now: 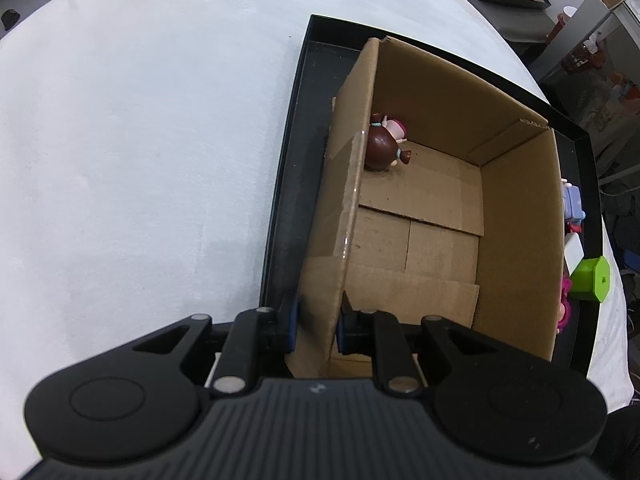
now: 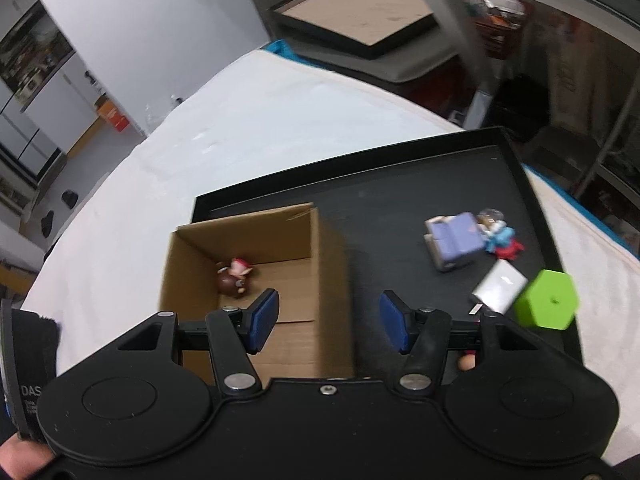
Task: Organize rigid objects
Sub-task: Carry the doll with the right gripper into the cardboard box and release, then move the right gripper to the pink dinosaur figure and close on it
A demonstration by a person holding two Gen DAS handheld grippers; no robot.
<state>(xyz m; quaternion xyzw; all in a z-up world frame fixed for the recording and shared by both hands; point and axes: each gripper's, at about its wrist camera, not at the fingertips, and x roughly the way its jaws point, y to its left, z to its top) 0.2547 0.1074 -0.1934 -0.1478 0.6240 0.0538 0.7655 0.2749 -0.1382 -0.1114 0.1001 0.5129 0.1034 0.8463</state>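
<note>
An open cardboard box stands in a black tray on a white table. A brown-haired doll figurine lies in its far left corner. My left gripper is shut on the box's left wall near the close corner, one blue pad on each side. My right gripper hovers open above the box's right wall with nothing between its pads. The figurine also shows in the right wrist view. On the tray right of the box lie a green hexagonal block, a purple toy, a white card and a small blue-and-red figure.
A pink toy sits against the box's outer right wall. A second black tray rests on another surface beyond the table. White tablecloth spreads to the left of the tray. A hand shows at the lower left.
</note>
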